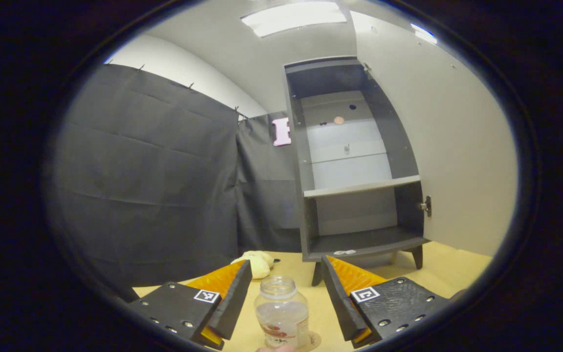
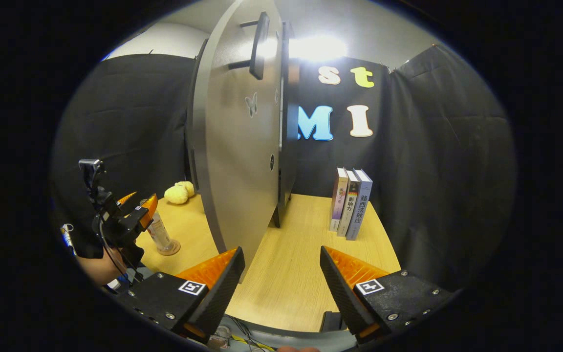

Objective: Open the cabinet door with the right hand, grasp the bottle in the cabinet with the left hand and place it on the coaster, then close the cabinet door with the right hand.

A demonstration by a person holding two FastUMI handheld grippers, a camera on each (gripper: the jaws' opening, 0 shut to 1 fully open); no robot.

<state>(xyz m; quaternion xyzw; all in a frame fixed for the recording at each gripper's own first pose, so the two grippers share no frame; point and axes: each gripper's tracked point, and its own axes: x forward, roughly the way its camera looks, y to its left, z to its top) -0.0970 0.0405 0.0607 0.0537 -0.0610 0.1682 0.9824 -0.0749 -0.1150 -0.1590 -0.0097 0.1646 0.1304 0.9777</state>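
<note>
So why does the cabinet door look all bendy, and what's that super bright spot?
Right gripper view: the fisheye lens bows the open cabinet door, and a ceiling light behind it blows out into white glare. Left gripper view: the cabinet leans too, while its ceiling light panel stays evenly bright.

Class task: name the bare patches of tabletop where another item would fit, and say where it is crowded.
Free: the table between the open cabinet door and the books. Crowded: left of the door, where the bottle on its coaster, the left tool and a plush toy sit.
</note>
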